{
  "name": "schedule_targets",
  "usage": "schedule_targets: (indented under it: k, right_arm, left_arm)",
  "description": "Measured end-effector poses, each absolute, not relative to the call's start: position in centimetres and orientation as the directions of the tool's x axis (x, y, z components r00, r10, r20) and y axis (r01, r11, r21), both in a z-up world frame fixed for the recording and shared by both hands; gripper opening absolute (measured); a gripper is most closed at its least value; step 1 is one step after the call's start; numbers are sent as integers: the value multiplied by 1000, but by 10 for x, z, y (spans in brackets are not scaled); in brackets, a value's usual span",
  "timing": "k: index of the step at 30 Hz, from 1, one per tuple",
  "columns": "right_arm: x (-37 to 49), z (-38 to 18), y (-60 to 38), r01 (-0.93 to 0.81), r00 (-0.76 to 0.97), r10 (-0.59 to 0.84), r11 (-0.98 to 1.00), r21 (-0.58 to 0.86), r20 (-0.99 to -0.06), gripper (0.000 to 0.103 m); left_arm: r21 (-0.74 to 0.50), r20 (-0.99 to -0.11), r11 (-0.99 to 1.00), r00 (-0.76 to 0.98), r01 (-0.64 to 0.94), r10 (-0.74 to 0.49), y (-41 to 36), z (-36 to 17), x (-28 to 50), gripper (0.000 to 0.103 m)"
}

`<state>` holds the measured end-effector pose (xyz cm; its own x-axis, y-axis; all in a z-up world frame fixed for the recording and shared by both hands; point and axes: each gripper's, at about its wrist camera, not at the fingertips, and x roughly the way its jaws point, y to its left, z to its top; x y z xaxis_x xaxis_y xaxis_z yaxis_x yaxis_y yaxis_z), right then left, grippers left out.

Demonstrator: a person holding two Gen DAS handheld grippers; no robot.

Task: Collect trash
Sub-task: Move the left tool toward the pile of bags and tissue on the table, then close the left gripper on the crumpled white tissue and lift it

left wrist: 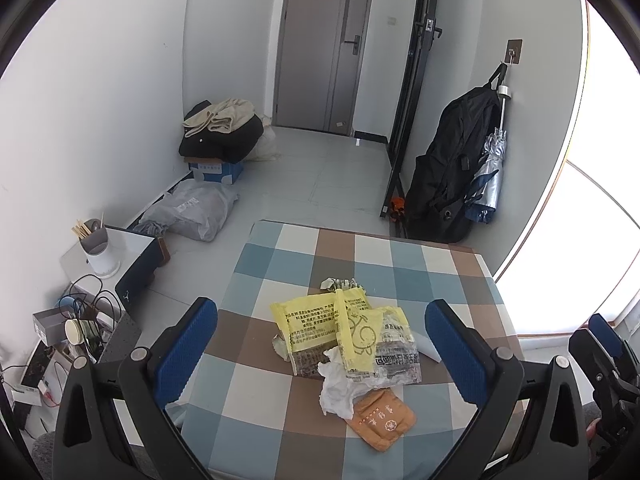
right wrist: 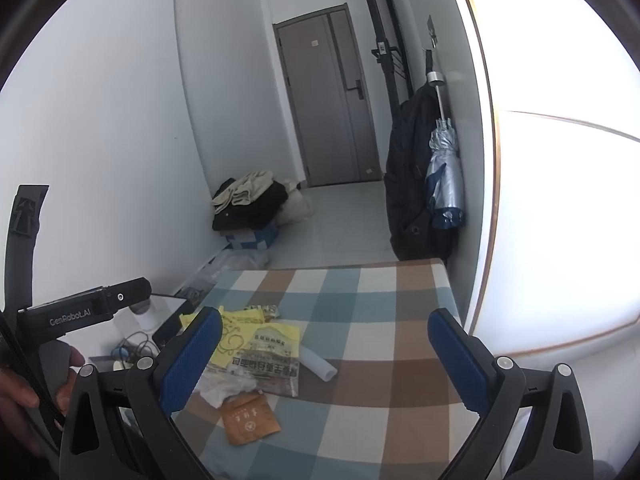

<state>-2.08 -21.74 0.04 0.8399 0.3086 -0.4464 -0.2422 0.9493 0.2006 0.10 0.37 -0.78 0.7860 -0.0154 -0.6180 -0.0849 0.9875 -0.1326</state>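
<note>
I see both tongs wide open, nothing in either. Left tongs (left wrist: 322, 350) hang above the near half of the desk (left wrist: 416, 256), blue pads framing the trash pile. Right tongs (right wrist: 324, 364) hang over the desk's right half, pile at their left pad. A hand (right wrist: 20, 392) at the left edge of the right view holds the left unit.

Trash sits in one heap, near-centre of the checked cloth:
- orange sachet (left wrist: 380, 422) nearest me, flat, partly under the tissue
- crumpled white tissue (left wrist: 336, 384) just behind it, touching the wrappers
- clear printed wrapper (left wrist: 394, 354) with a yellow wrapper (left wrist: 352, 334) lying across it
- second yellow wrapper (left wrist: 304, 322) to the left, overlapping
- white roll (right wrist: 318, 362) on the right side of the heap, lying on its side, half hidden by the pad in the left view
- another crumpled scrap (left wrist: 340, 283) at the far edge of the heap

Left of the desk, lower: a white cup (left wrist: 98, 248) with sticks on a small box, cables (left wrist: 90, 300) and clutter below.

Farther out on the floor: grey bag (left wrist: 192, 212), then a blue box (left wrist: 216, 170) with clothes (left wrist: 220, 126) stacked on top. Right wall: black bag (left wrist: 452, 168) and a folded umbrella (left wrist: 490, 174) hang from a hook (left wrist: 514, 54). Grey door (left wrist: 320, 48) at the far end, closed.
</note>
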Motion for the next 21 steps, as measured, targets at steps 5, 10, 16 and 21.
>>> schedule_targets:
  k: [5, 10, 16, 21]
  right_arm:
    - [-21, -1, -216, -240, 838, 305, 951, 196, -454, 103]
    - [-18, -4, -215, -234, 831, 304, 951, 203, -465, 103]
    - [-9, -10, -216, -221, 812, 303, 951, 218, -499, 103]
    - [-1, -14, -222, -198, 806, 290, 954, 226, -516, 103]
  left_arm:
    - [-161, -624, 986, 779, -51, -62, 4, -11, 2, 102]
    - [-156, -642, 987, 763, -34, -75, 0, -15, 5, 102]
    - [-220, -699, 974, 688, 49, -193, -2, -28, 15, 102]
    - [-233, -740, 969, 631, 81, -231, -3, -41, 22, 102]
